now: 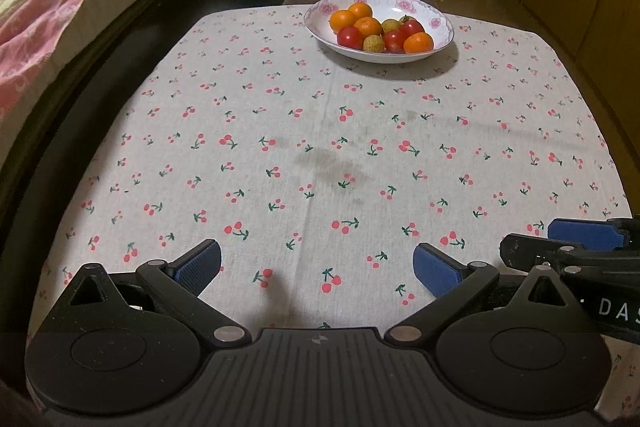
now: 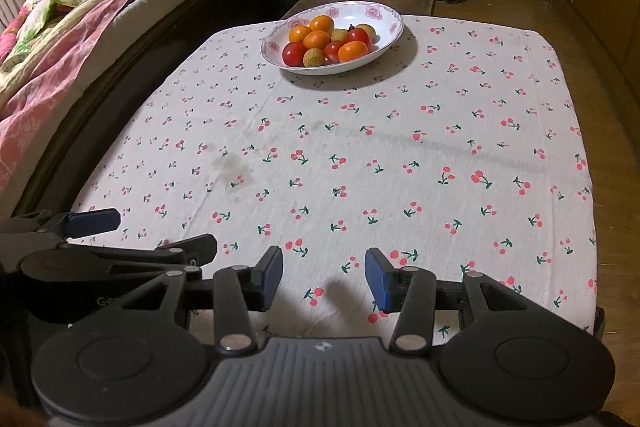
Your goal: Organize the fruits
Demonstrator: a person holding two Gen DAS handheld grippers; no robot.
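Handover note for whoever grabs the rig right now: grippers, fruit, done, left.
Left gripper: open, empty, low over the near edge of the tablecloth.
Right gripper: open narrower, empty, beside the left one.
Fruit: oranges, red fruits and small yellowish ones all mixed in the floral bowl at the far end.
Done: no fruit outside the bowl yet.
Left: reach the bowl, sort the fruit.

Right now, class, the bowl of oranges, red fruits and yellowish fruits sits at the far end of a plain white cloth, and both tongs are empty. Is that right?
One thing is wrong: the cloth is not plain but printed with small red cherries, as the left wrist view shows. The bowl does sit at the far end, and the left tongs and right tongs are empty.
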